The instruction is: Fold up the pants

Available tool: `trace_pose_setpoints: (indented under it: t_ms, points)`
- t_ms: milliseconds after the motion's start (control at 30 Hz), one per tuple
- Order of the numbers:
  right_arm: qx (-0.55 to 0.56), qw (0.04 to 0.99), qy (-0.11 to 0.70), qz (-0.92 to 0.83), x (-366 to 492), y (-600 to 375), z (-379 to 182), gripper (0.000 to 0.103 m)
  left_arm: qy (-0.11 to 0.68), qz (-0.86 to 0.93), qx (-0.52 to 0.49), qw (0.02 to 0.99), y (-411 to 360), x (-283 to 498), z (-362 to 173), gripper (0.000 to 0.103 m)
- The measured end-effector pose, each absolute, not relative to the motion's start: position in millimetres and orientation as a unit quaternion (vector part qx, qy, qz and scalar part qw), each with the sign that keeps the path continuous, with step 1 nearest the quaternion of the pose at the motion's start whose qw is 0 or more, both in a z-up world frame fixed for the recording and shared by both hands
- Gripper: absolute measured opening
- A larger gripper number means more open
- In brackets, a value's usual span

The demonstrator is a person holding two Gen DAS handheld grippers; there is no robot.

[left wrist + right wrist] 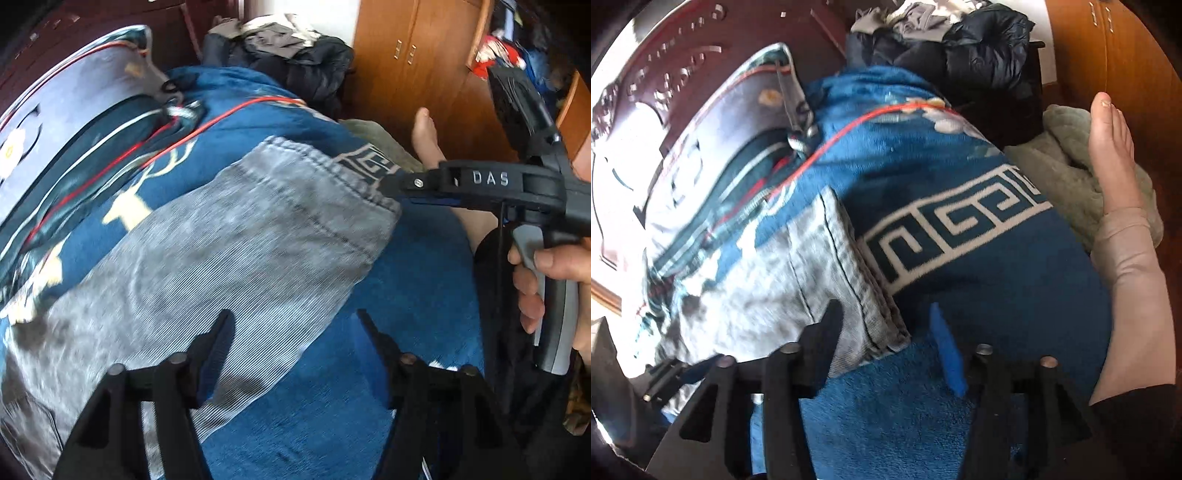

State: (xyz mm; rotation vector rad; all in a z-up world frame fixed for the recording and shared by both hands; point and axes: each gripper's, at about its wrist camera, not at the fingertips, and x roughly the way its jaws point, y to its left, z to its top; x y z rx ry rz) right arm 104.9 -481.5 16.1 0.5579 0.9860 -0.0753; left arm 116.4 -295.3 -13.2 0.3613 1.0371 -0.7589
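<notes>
Grey pants [229, 258] flat on blue blanket [388, 314]; left tool [295, 332], right tool [886, 328] both spread, empty.

Bare blue blanket [979, 314] lies open beside the pants [798, 280], bounded by a person's leg [1126, 280].

soft daylight from the left, blown-out glare there, motion blur, and strong fisheye bending at edges.
</notes>
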Motion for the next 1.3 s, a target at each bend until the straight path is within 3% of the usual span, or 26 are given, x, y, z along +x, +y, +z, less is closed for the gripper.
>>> trace_pose_setpoints:
  t_ms: [133,467,733,967,1067,1100,1300]
  points:
    - [0.278,0.840,0.466,-0.030,108,-483,16,0.057,0.476,-0.353,0.191,0.782,-313,115,-18,0.082]
    - [0.294,0.827,0.478,-0.017,124,-491,10,0.063,0.485,-0.361,0.177,0.776,-344,129,-35,0.081]
    - [0.340,0.800,0.494,0.007,139,-504,-9,0.063,0.487,-0.357,0.209,0.769,-361,136,-58,0.072]
    - [0.368,0.791,0.489,0.006,142,-513,-15,0.063,0.469,-0.357,0.231,0.774,-362,128,-67,0.074]
    - [0.373,0.792,0.484,0.006,142,-515,-15,0.063,0.483,-0.355,0.215,0.771,-358,132,-71,0.090]
    - [0.373,0.793,0.483,0.006,142,-515,-14,0.063,0.490,-0.352,0.213,0.768,-358,133,-73,0.101]
    - [0.371,0.797,0.477,0.012,142,-513,-12,0.064,0.486,-0.350,0.214,0.772,-356,131,-77,0.102]
